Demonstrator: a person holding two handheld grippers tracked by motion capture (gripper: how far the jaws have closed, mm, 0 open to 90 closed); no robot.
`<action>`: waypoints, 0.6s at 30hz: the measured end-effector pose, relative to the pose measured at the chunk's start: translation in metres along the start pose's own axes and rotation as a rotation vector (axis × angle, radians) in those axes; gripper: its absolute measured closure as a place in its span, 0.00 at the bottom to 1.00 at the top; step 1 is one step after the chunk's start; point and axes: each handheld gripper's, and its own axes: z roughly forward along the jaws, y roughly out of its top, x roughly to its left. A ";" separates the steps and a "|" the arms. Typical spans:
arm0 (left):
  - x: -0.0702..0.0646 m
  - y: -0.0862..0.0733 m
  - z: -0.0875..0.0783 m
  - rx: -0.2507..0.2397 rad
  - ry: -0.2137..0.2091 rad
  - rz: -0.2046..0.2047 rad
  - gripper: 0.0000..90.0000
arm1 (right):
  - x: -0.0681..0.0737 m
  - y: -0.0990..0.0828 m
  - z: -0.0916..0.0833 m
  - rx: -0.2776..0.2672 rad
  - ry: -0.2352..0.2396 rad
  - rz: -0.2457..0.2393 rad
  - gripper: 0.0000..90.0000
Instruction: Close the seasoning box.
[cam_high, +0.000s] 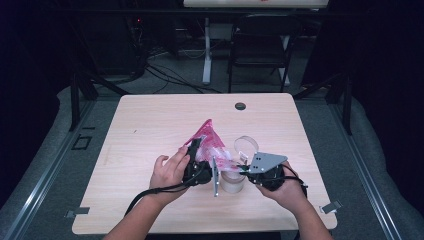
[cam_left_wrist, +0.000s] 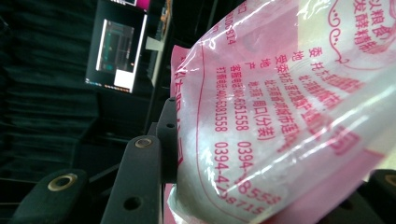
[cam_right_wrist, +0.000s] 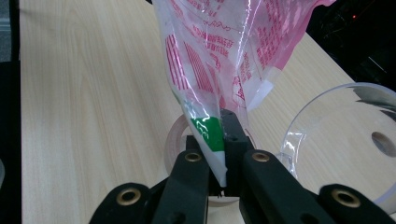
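Observation:
A pink-and-clear plastic bag (cam_high: 207, 139) with red print and white contents hangs tilted above the table. My left gripper (cam_high: 199, 167) is shut on its bulging body; in the left gripper view the bag (cam_left_wrist: 289, 93) presses against the left fingertip (cam_left_wrist: 169, 126). My right gripper (cam_high: 243, 169) is shut on the bag's lower corner; in the right gripper view the thin film (cam_right_wrist: 210, 70) is pinched between the black jaws of that gripper (cam_right_wrist: 217, 140). A round beige container (cam_high: 232, 182) stands right below that corner, its rim (cam_right_wrist: 173, 140) showing behind the jaws.
A clear round lid (cam_high: 246, 145) lies on the wooden table (cam_high: 150, 125) just behind the container, and is seen as the clear lid (cam_right_wrist: 336, 135) to the right of the jaws. A cable hole (cam_high: 240, 106) sits near the far edge. A chair (cam_high: 262, 45) stands beyond the table.

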 end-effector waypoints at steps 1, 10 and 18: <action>0.000 -0.001 0.000 0.001 -0.005 -0.009 0.72 | 0.000 0.000 0.000 -0.002 -0.001 0.000 1.00; -0.002 -0.005 0.000 0.013 -0.035 -0.074 0.72 | 0.002 0.003 0.002 -0.008 -0.005 -0.004 1.00; -0.004 -0.007 0.001 0.019 -0.050 -0.098 0.72 | 0.002 0.004 0.002 -0.014 -0.014 -0.002 1.00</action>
